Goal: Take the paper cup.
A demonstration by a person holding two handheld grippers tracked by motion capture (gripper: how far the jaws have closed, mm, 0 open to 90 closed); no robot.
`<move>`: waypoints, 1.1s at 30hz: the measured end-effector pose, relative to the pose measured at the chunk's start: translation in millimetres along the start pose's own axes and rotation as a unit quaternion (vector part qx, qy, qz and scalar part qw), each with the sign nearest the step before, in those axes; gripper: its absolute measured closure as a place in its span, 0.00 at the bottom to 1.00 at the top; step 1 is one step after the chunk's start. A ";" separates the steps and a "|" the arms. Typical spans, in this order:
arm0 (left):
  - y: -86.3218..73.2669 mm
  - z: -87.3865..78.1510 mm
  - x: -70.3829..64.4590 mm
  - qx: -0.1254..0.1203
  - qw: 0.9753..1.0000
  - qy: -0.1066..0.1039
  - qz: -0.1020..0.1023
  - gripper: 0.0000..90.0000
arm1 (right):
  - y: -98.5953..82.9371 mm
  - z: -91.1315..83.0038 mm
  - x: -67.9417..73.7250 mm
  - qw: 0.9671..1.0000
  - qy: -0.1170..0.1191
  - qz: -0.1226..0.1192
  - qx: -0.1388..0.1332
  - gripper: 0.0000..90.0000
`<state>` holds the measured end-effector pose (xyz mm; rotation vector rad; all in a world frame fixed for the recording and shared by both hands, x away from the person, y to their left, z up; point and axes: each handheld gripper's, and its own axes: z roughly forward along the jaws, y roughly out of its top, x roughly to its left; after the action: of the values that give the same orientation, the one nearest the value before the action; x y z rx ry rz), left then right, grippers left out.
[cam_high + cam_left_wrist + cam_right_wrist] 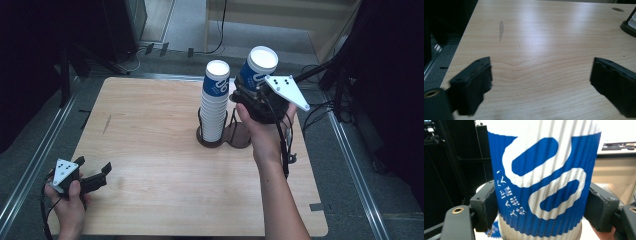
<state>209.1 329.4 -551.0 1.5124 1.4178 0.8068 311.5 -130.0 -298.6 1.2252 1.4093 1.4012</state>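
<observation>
The right gripper was clamped on a light, crushable corrugated paper cup at mid-wall, best held gently. The left gripper stood apart.

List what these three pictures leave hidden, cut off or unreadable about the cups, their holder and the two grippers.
- Held cup: rim and base cut off by the right gripper view's edges; its small print is unreadable.
- Holder: the right hand and the cup stack cover parts in the high view.
- Left gripper: jaws blurred at the frame edges.
</observation>
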 end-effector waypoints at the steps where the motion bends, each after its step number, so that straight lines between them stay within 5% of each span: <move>1: 0.0 0.0 0.0 0.000 1.000 0.000 0.000 0.15 | 0.0 0.0 0.0 1.000 0.000 0.000 0.000 0.25; 10: 1.3 -1.3 1.9 0.009 1.000 0.009 -0.004 0.15 | -24.3 -15.8 -19.1 1.000 -0.009 0.013 0.013 0.25; 12: 3.6 -4.6 1.7 0.009 1.000 -0.003 0.001 0.13 | -30.2 -20.1 -23.0 1.000 -0.011 0.015 0.015 0.25; 14: 4.2 -6.9 2.8 0.006 0.999 -0.034 0.002 0.00 | -39.3 -24.7 -27.6 1.000 -0.016 0.015 0.019 0.25; 22: 5.7 -5.6 2.1 0.010 1.000 -0.027 0.004 0.00 | -63.0 -31.2 -29.7 0.999 -0.016 0.011 0.027 0.25; 33: 14.5 0.2 -9.5 0.007 0.998 -0.059 -0.014 0.00 | -98.3 -36.7 -25.6 0.999 -0.010 -0.003 0.044 0.25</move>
<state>213.9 320.7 -536.8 1.5217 1.3581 0.6809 271.6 -155.9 -395.6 1.2865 1.4734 1.3307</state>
